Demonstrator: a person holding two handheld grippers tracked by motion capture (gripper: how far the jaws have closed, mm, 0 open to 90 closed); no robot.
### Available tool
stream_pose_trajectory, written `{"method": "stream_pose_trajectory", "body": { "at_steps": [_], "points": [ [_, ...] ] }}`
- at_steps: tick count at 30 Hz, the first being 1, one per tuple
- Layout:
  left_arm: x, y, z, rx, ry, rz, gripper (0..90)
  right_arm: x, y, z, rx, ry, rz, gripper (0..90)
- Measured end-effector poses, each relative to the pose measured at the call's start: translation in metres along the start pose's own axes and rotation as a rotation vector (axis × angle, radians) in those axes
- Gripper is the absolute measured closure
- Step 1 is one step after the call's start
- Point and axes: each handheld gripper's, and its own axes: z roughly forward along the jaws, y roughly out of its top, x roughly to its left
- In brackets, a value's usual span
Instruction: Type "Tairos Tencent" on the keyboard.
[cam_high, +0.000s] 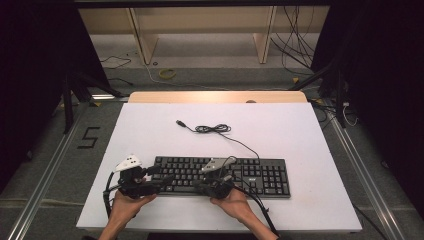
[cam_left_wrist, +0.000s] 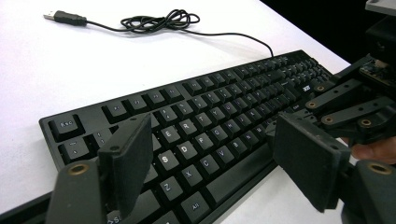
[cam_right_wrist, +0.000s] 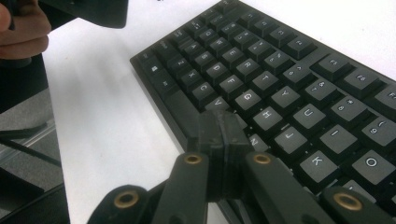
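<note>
A black keyboard (cam_high: 250, 175) lies near the front of the white table top (cam_high: 280, 130). Its thin cable (cam_high: 215, 129) runs back to a loose coil and ends in a USB plug (cam_high: 181, 123). My left gripper (cam_high: 162, 175) hovers over the keyboard's left end, open, with the keys (cam_left_wrist: 224, 93) showing between its wide-set jaws (cam_left_wrist: 210, 130). Over the middle of the front rows is my right gripper (cam_high: 198, 186). It is shut, pads pressed together with nothing between them (cam_right_wrist: 223, 126), just above the bottom letter row (cam_right_wrist: 289, 70).
Bare white board stretches behind and to the right of the keyboard. The coiled cable (cam_left_wrist: 159, 21) lies on it toward the back. Beyond the table's wooden far edge (cam_high: 215, 96) are shelf legs and loose floor cables. Metal rails run along both sides.
</note>
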Motion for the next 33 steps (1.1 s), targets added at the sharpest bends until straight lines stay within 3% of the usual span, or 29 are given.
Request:
{"method": "stream_pose_trajectory", "body": {
  "at_steps": [15,22,24,33],
  "points": [
    [0.001,-0.003,-0.001,0.01,0.001,0.0,28.0,0.001,-0.002,0.007,0.02,-0.009,-0.009,90.0],
    [0.001,-0.003,-0.001,0.012,0.001,-0.001,28.0,0.001,-0.004,0.013,0.053,-0.045,-0.034,90.0],
    [0.001,-0.003,-0.001,0.013,0.002,-0.001,28.0,0.001,-0.005,0.014,0.04,-0.063,-0.049,90.0],
    [0.002,-0.004,-0.001,0.012,0.002,-0.001,28.0,0.003,-0.004,0.01,0.034,-0.049,-0.032,90.0]
  ]
}}
